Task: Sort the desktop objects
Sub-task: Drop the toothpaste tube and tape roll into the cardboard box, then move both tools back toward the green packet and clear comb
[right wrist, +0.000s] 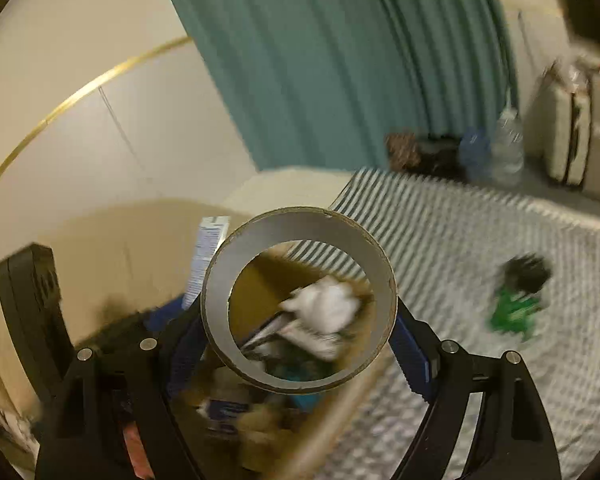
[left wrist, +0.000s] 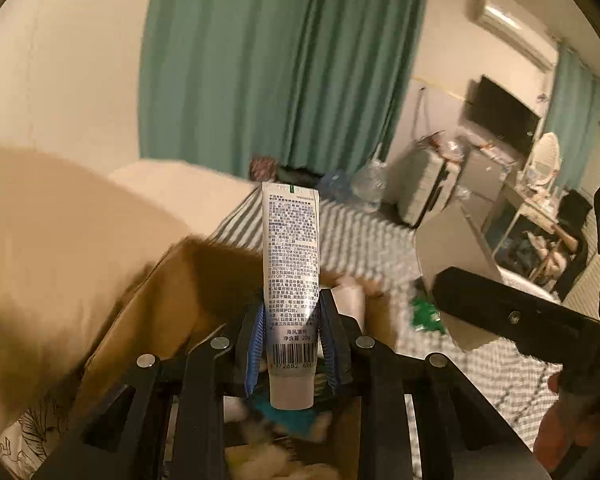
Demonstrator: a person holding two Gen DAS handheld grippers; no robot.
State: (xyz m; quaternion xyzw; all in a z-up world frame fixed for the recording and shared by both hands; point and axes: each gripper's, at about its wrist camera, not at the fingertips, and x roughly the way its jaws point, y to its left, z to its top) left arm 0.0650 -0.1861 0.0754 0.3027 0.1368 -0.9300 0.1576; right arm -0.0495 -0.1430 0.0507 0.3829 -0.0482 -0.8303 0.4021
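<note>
My left gripper (left wrist: pixel 292 320) is shut on a small white toothpaste tube (left wrist: pixel 290 256), cap end toward the camera, its flat end pointing away. It hangs above an open brown cardboard box (left wrist: pixel 168 292) holding several items. My right gripper (right wrist: pixel 300 320) is shut on a grey cardboard tape ring (right wrist: pixel 300 236), held at its sides by the blue pads, over the same cardboard box (right wrist: pixel 256 292). Through the ring I see white crumpled stuff (right wrist: pixel 324 312) inside the box. The toothpaste tube (right wrist: pixel 208 256) and the left gripper's body (right wrist: pixel 32 300) show at the left. The right gripper's arm (left wrist: pixel 512 316) crosses the left wrist view at the right with the ring (left wrist: pixel 452 256).
The box sits on a bed with a grey-and-white striped cover (right wrist: pixel 480 280). A green and black object (right wrist: pixel 518 304) lies on the cover to the right. A beige pillow (left wrist: pixel 52 240) lies left of the box. Teal curtains (left wrist: pixel 284 60), water bottles (right wrist: pixel 508 148) and suitcases (left wrist: pixel 424 188) stand beyond the bed.
</note>
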